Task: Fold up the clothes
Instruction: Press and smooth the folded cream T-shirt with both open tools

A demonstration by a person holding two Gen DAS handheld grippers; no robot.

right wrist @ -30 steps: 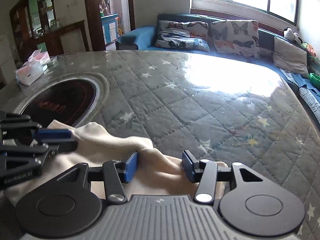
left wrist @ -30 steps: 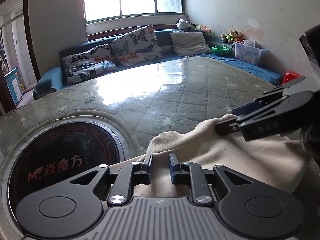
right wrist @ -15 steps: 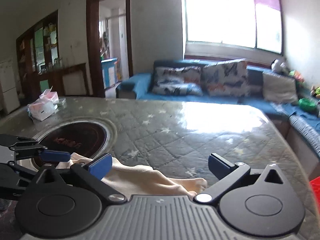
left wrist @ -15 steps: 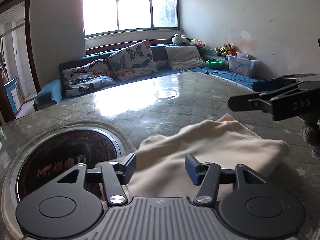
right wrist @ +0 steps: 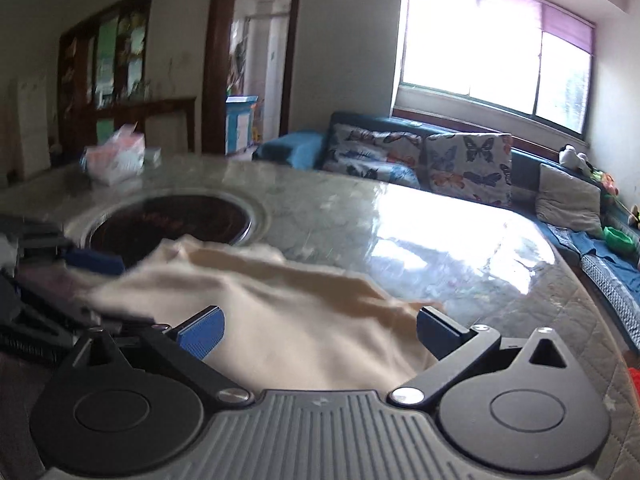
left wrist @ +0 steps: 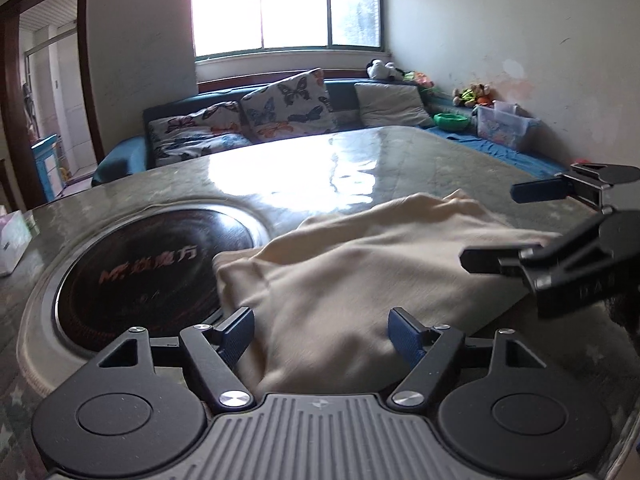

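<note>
The garment lies on the table, right of the round hob.

We read reddish lettering on the dark round cooktop set into the table, near left: "MF" followed by Chinese characters that look like 焱魔方. On the black body of the right gripper, at the near right edge, faint letters "DA" show. In the right wrist view the cooktop's lettering is too blurred to read.

Left wrist camera sitting low over the table, facing the window, right wrist camera angling toward the doorway, both sharing the cloth close below.
</note>
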